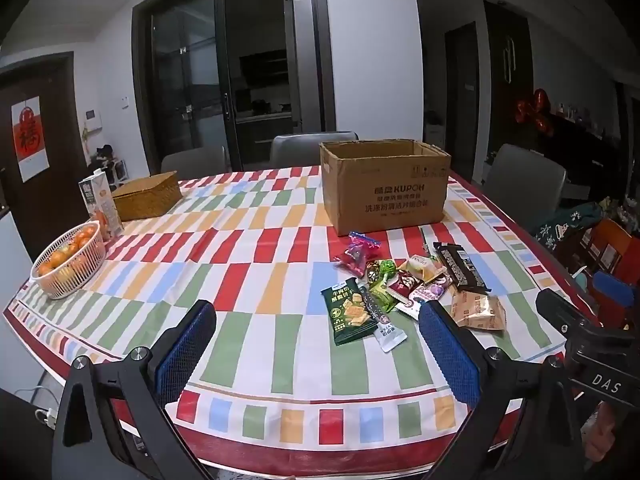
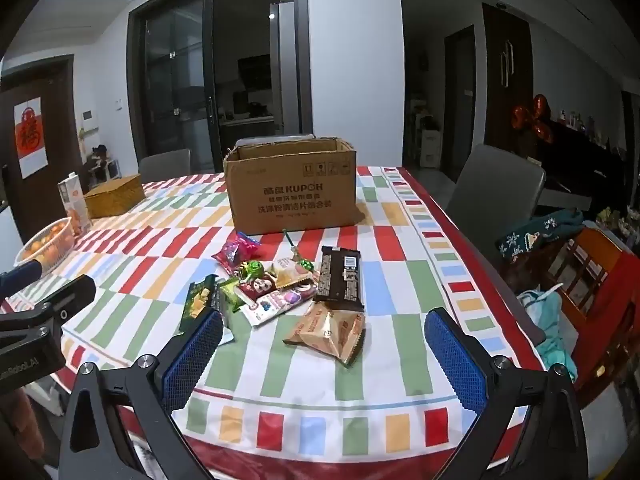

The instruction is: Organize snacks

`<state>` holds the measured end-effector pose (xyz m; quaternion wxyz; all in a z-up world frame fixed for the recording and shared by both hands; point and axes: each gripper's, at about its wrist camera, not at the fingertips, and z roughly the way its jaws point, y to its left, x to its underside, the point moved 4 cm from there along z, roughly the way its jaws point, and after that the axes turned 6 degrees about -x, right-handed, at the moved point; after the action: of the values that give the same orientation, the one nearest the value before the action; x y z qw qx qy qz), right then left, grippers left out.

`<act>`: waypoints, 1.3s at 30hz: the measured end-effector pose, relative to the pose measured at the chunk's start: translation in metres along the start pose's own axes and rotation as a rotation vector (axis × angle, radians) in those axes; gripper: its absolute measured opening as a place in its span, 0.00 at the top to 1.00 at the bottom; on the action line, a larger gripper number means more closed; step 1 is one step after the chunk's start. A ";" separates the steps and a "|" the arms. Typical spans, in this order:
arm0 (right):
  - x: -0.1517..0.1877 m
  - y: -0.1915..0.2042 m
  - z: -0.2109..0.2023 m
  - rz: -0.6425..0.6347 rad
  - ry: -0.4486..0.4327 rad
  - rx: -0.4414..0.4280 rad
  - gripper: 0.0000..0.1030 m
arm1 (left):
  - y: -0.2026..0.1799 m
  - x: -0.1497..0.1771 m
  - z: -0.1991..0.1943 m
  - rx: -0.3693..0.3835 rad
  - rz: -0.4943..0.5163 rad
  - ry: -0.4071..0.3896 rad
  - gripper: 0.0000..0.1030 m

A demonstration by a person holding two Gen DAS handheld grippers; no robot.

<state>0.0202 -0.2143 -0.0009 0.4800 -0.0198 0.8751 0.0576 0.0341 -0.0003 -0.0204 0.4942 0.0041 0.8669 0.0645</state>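
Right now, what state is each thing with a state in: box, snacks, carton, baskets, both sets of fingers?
Cardboard box: upright, top open.
Snack pile: loose on the tablecloth, in front of the box.
Drink carton: upright.
Woven basket: lid on.
White basket: holds oranges.
Left gripper: fingers wide open, empty.
Right gripper: fingers wide open, empty.

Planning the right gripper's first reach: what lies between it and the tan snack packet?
Only bare tablecloth separates the right gripper from the tan snack packet, seen in the right wrist view.

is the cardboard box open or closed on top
Open. The cardboard box stands upright on the table with no flaps over its top; the far inner wall shows above the near rim. Its contents cannot be seen.
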 end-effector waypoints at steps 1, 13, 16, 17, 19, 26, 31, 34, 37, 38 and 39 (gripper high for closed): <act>0.000 0.000 0.000 0.002 -0.002 -0.002 0.01 | 0.000 0.000 0.000 0.001 0.002 0.001 0.00; 0.000 -0.003 0.001 0.006 0.009 -0.006 0.01 | -0.007 -0.006 -0.001 0.002 0.002 -0.014 0.00; 0.000 -0.004 0.001 0.006 0.008 -0.007 0.01 | -0.001 -0.004 -0.006 0.005 -0.004 -0.024 0.00; 0.000 -0.001 -0.001 0.005 0.007 -0.007 0.01 | -0.001 -0.005 -0.006 0.004 -0.005 -0.024 0.00; -0.001 0.000 -0.001 0.005 0.007 -0.007 0.01 | -0.001 -0.005 -0.006 0.005 -0.006 -0.026 0.00; -0.002 0.000 -0.001 0.005 0.005 -0.007 0.01 | -0.001 -0.005 -0.007 0.005 -0.008 -0.027 0.00; -0.001 -0.001 -0.001 0.004 0.003 -0.009 0.01 | -0.002 -0.005 -0.007 0.007 -0.009 -0.029 0.00; -0.004 0.001 -0.005 0.003 0.002 -0.010 0.01 | -0.003 -0.007 -0.007 0.007 -0.009 -0.033 0.00; -0.004 0.001 -0.004 0.003 0.000 -0.008 0.01 | -0.003 -0.008 -0.008 0.009 -0.011 -0.034 0.00; -0.003 0.000 -0.004 0.002 0.000 -0.008 0.01 | -0.002 -0.009 -0.009 0.010 -0.012 -0.036 0.00; -0.003 0.000 -0.004 0.002 -0.001 -0.009 0.01 | -0.002 -0.009 -0.009 0.010 -0.013 -0.038 0.00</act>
<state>0.0186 -0.2145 0.0039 0.4801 -0.0210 0.8747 0.0622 0.0310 -0.0042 -0.0078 0.5112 0.0021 0.8576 0.0567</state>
